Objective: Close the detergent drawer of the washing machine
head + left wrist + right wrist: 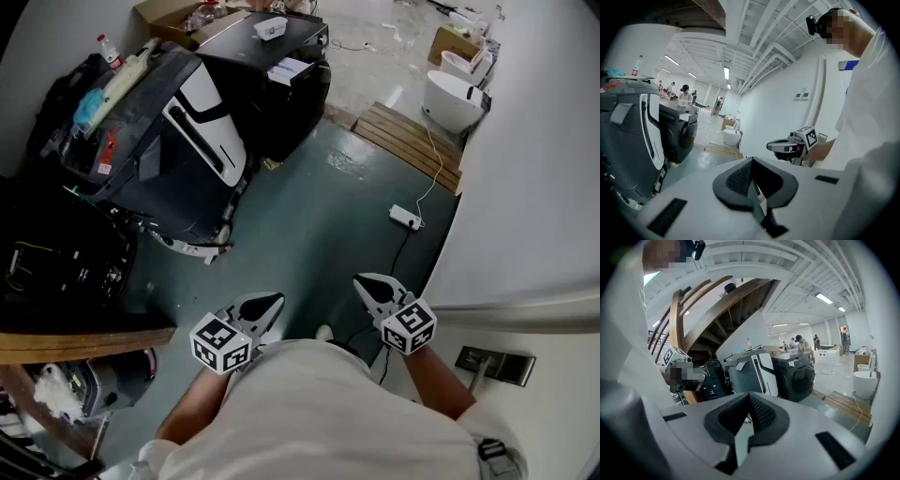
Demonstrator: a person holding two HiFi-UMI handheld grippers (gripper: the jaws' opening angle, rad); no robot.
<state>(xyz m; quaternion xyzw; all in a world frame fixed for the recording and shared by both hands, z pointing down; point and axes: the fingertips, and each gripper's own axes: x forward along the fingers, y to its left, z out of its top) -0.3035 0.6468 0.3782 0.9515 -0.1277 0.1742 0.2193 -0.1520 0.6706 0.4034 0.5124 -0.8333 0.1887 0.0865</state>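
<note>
Low at frame centre, the left hand-held gripper [267, 302] and right hand-held gripper [367, 281] are being held pressed together, empty, well apart from the washing machine [277, 112] at upper centre. Its detergent drawer, not made out, risks being missed.

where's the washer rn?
Head view, top centre: the dark washer stands across the floor from the person, between the grey-and-white machine on its left and the wooden pallet on its right.
</note>
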